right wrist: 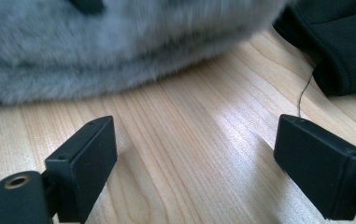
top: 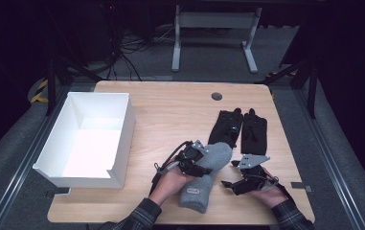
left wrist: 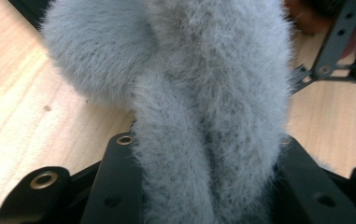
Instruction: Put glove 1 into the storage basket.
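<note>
Left gripper (top: 208, 160), seen from the high view, is clamped on a fuzzy grey sock (top: 204, 178) that lies on the wooden table (top: 170, 115) near the person's edge, its toe end pointing toward the far side and a small label patch near its cuff. Right gripper (top: 232, 173) sits just beside the sock on the right, jaws spread with nothing between them, resting low over the tabletop. A pair of black gloves (top: 240, 128) lies flat just beyond the sock's toe end, the sock's tip touching or overlapping the nearer glove; which of the two cannot be settled. A white open box (top: 118, 139) stands at the left part of the table, well apart from the sock. From the left gripper view, the grey sock (left wrist: 189, 102) is bunched and pinched between the two black jaws, the fabric bulging upward past them; the right gripper's frame (left wrist: 334, 51) shows at the upper right corner, close by. From the right gripper view, the right gripper (right wrist: 194, 154) is released, its jaws standing wide over bare wood; the sock (right wrist: 96, 51) lies across the top, ahead of the jaws and not touching them, and a black glove (right wrist: 344, 42) occupies the upper right corner with a loose thread trailing from it.
</note>
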Demonstrator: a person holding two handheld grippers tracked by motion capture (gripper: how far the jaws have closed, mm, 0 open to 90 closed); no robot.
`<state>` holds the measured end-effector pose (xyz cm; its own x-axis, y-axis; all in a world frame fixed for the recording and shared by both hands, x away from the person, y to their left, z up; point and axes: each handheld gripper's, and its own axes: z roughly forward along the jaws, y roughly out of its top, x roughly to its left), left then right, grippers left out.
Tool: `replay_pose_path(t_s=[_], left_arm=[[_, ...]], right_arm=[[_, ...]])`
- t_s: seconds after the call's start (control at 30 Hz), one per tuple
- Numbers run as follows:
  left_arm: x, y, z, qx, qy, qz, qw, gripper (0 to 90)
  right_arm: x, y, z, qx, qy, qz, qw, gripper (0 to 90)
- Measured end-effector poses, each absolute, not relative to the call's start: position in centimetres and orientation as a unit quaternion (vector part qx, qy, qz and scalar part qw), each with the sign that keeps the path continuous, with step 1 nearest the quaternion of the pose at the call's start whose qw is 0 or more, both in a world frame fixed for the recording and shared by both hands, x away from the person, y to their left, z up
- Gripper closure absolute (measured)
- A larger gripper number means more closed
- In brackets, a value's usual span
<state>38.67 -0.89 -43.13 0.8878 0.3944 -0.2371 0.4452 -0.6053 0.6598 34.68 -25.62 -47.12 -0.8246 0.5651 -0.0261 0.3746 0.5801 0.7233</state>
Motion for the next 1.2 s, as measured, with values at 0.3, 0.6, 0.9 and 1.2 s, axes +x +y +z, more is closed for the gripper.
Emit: replay_pose_path(t_s=[0.3, 0.6, 0.9, 1.2], left_arm=[[38.7, 1.3, -40.5, 0.88, 0.246, -0.009, 0.407, 65.6], [38.9, 2.6, -37.9, 0.869, 0.256, 0.002, 0.423, 65.5], [39.0, 4.2, -33.5, 0.864, 0.262, 0.038, 0.428, 65.7], [39.7, 6.4, -29.6, 0.86, 0.268, 0.063, 0.429, 65.8]], right_arm=[[34.7, -25.6, -47.1, 0.268, 0.88, 0.372, 0.128, 13.4], [34.7, -25.6, -47.1, 0.268, 0.879, 0.373, 0.128, 13.4], [34.8, -25.6, -47.1, 0.27, 0.878, 0.373, 0.129, 13.4], [34.8, -25.5, -47.1, 0.272, 0.878, 0.373, 0.13, 13.4]])
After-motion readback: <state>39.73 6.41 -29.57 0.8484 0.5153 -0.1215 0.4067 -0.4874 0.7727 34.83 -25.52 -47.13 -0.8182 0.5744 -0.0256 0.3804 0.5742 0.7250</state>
